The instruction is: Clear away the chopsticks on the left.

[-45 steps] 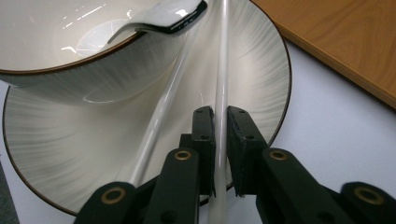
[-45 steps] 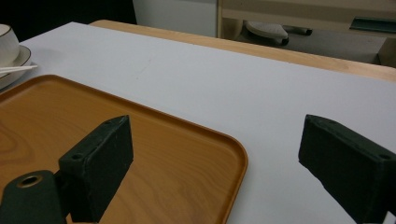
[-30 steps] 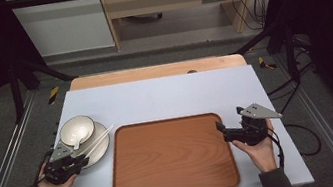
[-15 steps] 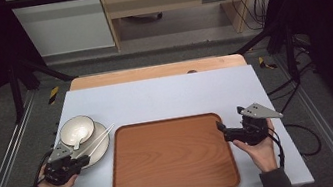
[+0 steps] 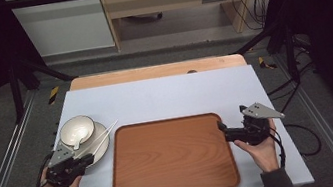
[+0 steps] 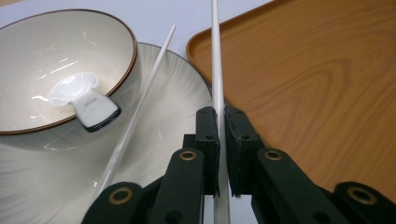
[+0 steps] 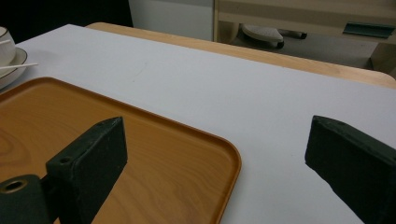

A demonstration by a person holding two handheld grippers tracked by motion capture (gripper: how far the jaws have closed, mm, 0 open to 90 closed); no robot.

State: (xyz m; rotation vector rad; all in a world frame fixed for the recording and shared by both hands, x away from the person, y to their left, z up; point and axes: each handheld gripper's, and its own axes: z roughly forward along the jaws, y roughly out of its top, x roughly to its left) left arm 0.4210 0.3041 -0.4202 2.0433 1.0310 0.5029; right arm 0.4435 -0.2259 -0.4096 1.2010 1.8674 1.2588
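The left gripper [image 6: 219,140] has squeezed its jaws together on one white chopstick [image 6: 215,56]. That chopstick has come up a little off the plate [image 6: 177,98], and the hand has moved up too.

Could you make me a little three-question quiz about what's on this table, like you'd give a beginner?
1. True or false: the left tongs are shut on one chopstick.
2. What lies inside the bowl? A) a fork B) a white spoon C) an egg
3. Fill in: the bowl stands on a ____.

Key:
1. True; the other chopstick lies on the plate.
2. B, the white spoon.
3. plate.
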